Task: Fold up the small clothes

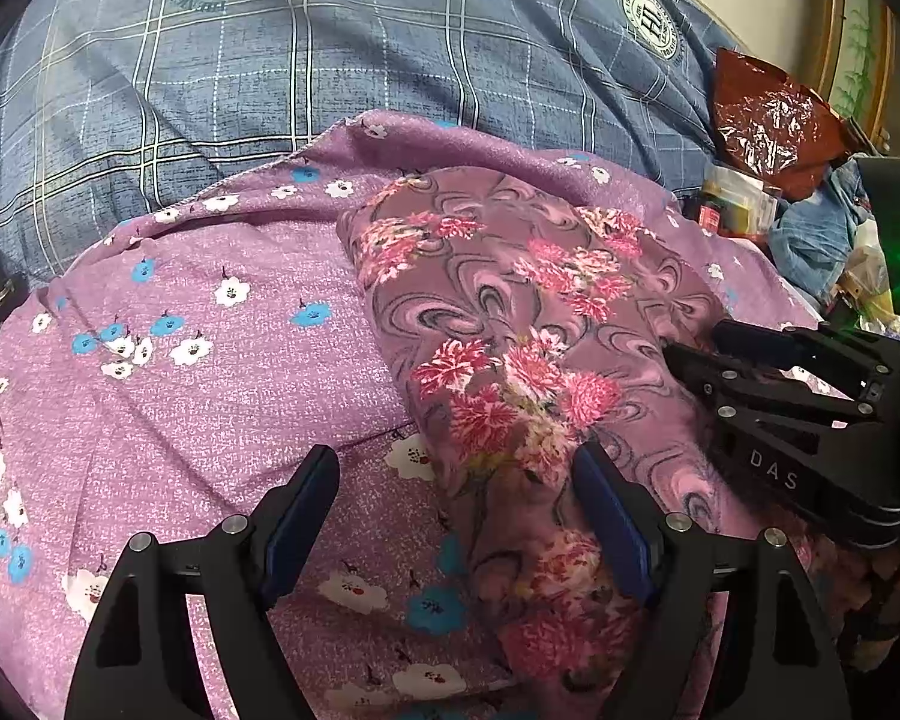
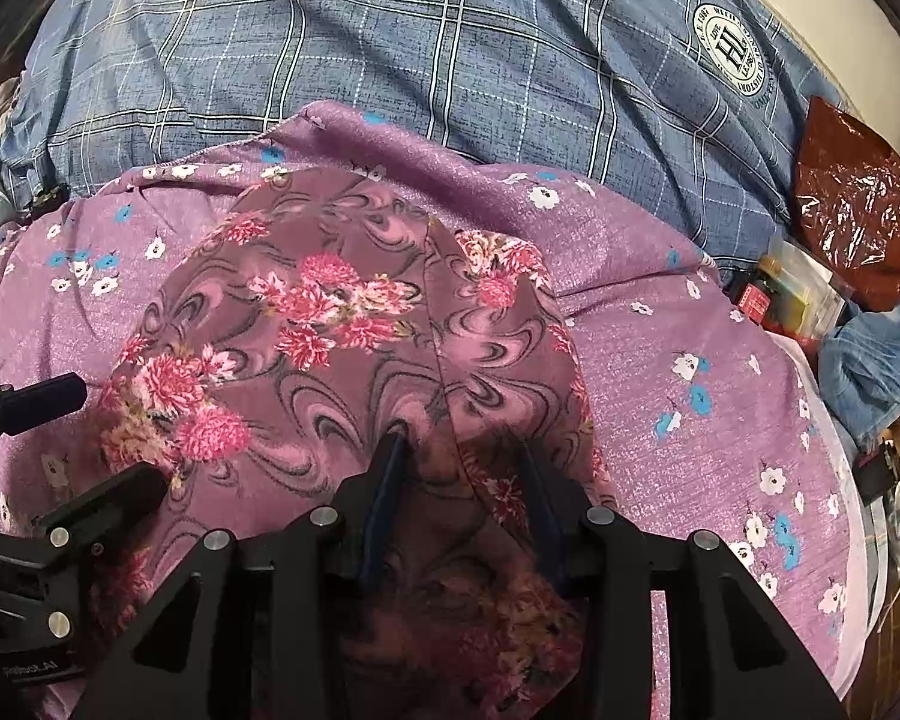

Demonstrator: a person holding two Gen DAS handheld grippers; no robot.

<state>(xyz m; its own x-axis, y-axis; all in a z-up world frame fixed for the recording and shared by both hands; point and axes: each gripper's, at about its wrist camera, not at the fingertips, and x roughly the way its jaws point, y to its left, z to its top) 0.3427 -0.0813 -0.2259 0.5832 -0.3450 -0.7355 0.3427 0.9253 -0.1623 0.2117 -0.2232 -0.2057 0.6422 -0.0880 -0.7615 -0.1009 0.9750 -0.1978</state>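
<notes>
Soft indoor light, heavy fisheye bending, dark corners, near-edge shadow.

A thin, soft floral cloth (image 2: pixel 330 324) is lying in matt folds on a speckled lilac sheet (image 2: pixel 660 360) of slightly rough weave. Behind, a blue plaid cover (image 1: pixel 330 60) is showing a denim-like matt finish. A red bag (image 1: pixel 762 120) of crinkled plastic is glinting glossily. The grippers' (image 1: pixel 456 492) matt black plastic bodies are carrying shiny metal pins and dull blue pads (image 1: pixel 615 516).
</notes>
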